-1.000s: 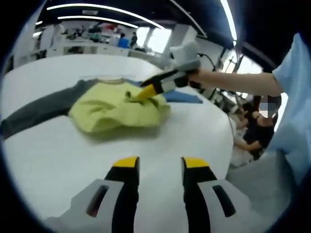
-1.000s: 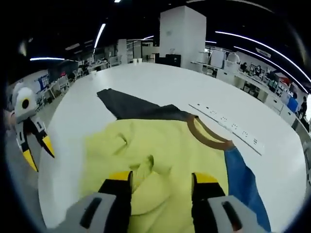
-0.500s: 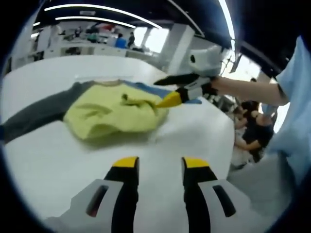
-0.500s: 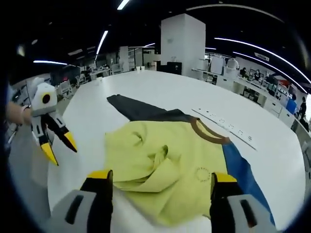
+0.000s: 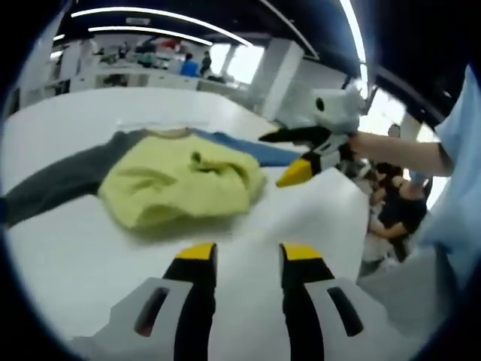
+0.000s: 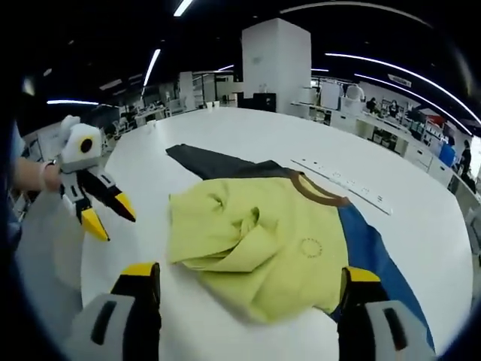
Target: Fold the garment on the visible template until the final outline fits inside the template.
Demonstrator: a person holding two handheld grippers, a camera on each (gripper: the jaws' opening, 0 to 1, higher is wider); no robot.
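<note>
Both released: left gripper (image 5: 244, 256), right gripper (image 6: 248, 274) (bare table (image 6: 248, 135) beyond garment (image 6: 255, 241)).

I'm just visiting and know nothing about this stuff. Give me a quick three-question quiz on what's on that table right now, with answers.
1. True or false: the right hand-held gripper is clamped on the garment.
2. What colours are the garment's two sleeves?
3. The left hand-held gripper is: A) gripping the collar, B) open in the air beside the table, C) lying on the table.

Key:
1. False; its jaws are wide apart, holding nothing.
2. One dark grey, one blue.
3. B
</note>
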